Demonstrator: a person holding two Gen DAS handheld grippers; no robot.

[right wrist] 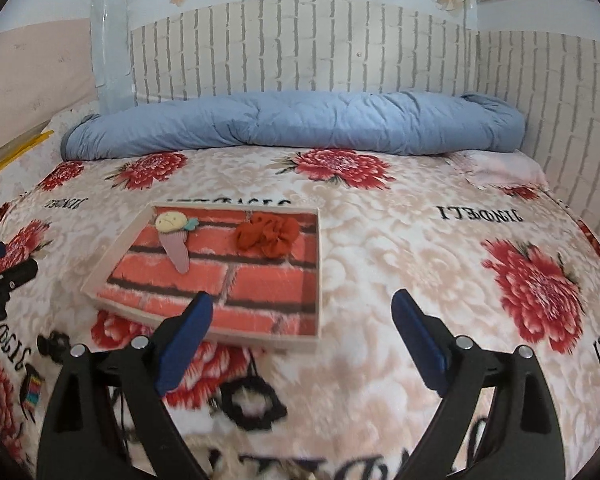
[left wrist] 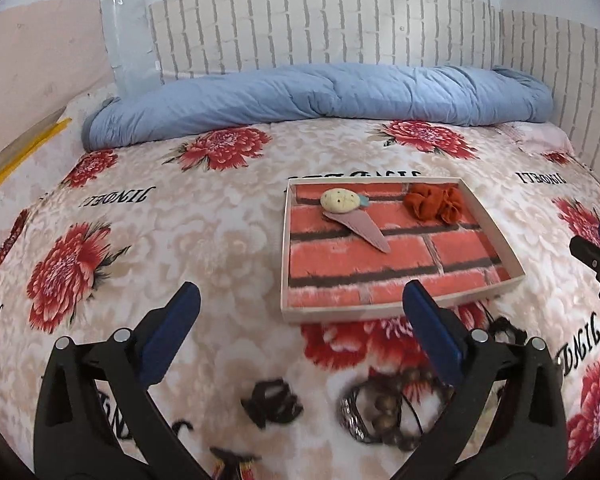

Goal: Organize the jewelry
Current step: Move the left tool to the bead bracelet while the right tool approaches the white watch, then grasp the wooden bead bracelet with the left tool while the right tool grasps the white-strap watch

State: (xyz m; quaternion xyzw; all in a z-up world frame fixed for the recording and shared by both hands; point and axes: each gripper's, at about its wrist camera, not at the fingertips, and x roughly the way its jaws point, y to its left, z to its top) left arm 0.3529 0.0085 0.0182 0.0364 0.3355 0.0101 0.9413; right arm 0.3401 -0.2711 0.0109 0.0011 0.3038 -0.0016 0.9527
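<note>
On a flowered bedspread (left wrist: 204, 216) sits a shallow tray (left wrist: 285, 240) lined with red brick print, already holding two pieces: a hair clip with a pale yellow face (left wrist: 340, 201) and a rust-orange scrunchie (left wrist: 434, 202). Still loose on the spread, on the near side of the tray, are a black crocheted tie (right wrist: 252, 404), a beaded bracelet (left wrist: 384, 408) and what seems, through blur, a black bow (left wrist: 270, 398). The left gripper (left wrist: 300, 332) and right gripper (right wrist: 300, 340) hang above these with jaws spread wide and empty.
</note>
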